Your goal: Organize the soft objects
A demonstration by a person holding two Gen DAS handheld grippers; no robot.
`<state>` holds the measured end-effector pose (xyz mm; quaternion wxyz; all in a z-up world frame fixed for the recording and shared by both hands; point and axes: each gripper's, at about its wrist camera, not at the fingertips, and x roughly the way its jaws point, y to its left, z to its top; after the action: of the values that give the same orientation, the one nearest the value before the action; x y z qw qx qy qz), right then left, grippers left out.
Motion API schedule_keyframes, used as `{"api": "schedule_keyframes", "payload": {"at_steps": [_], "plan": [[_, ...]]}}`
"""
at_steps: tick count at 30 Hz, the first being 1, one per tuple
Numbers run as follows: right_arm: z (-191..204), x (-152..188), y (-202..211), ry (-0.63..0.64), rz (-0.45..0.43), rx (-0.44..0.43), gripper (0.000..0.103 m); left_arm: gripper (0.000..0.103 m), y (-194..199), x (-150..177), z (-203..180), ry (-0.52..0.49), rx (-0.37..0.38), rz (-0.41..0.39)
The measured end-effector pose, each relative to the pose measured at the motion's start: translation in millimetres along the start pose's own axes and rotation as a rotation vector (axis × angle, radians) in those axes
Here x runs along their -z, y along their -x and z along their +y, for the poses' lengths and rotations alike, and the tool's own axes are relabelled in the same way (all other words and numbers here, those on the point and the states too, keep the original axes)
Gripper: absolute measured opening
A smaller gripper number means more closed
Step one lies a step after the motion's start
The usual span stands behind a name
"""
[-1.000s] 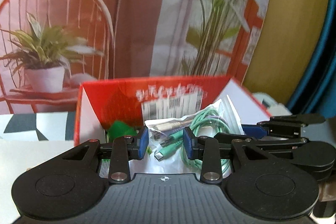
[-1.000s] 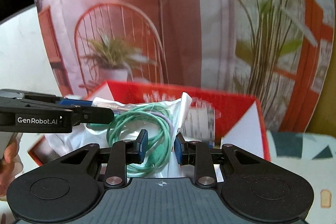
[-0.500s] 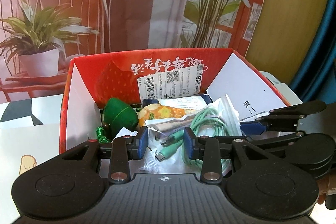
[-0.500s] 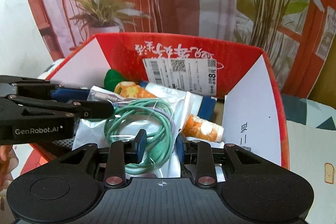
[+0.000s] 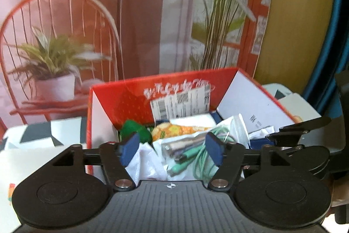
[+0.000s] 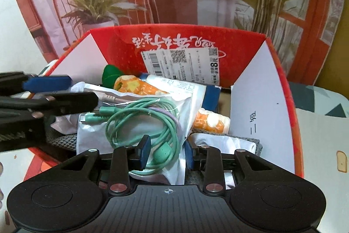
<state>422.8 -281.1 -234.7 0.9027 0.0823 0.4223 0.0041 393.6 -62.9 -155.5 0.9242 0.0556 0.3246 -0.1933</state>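
A clear bag of mint-green cables point(image 6: 148, 121) lies on top of the contents of a red cardboard box point(image 6: 181, 45). My right gripper point(image 6: 166, 151) has its jaws partly closed around the bag's near edge. My left gripper point(image 5: 172, 146) is open wide, its pads either side of the bag's other end point(image 5: 187, 152), not touching it. In the right wrist view the left gripper point(image 6: 47, 91) reaches in from the left. Under the bag lie an orange floral plush point(image 6: 135, 85), a green plush point(image 5: 134, 131) and white packets point(image 6: 174, 85).
A grey knitted cloth point(image 6: 63, 140) lies at the box's near edge. The box's white flap point(image 6: 259, 110) stands up on the right. The box sits on a white table point(image 6: 322, 145) against a printed backdrop with a chair and plants point(image 5: 56, 58).
My left gripper has opened wide and let go of the cable bag. Both grippers lowered the bag into the box, and the left one has since tilted back up.
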Motion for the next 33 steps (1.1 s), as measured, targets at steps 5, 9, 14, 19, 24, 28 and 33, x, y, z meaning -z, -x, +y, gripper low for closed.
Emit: {"api": "schedule_keyframes", "payload": {"at_steps": [5, 9, 14, 19, 24, 28, 33], "plan": [[-5, 5, 29, -0.039, -0.094, -0.005, 0.05, 0.093, 28, -1, -9, -0.011, -0.027, -0.049], [-6, 10, 58, -0.045, -0.171, -0.003, 0.073, 0.102, 56, 1, -12, 0.016, -0.052, -0.094], [-2, 18, 95, -0.044, -0.249, 0.008, 0.102, 0.103, 89, 8, -12, 0.091, -0.077, -0.132], [3, 30, 134, -0.041, -0.306, 0.05, 0.103, 0.103, 122, 17, -15, 0.127, -0.107, -0.153], [8, 45, 173, -0.044, -0.36, 0.031, 0.103, 0.103, 159, 27, -19, 0.159, -0.115, -0.191], [19, 58, 208, -0.011, -0.418, 0.025, 0.103, 0.103, 189, 38, -25, 0.169, -0.129, -0.214], [37, 73, 243, 0.013, -0.442, 0.042, 0.103, 0.103, 225, 52, -33, 0.189, -0.147, -0.253]]}}
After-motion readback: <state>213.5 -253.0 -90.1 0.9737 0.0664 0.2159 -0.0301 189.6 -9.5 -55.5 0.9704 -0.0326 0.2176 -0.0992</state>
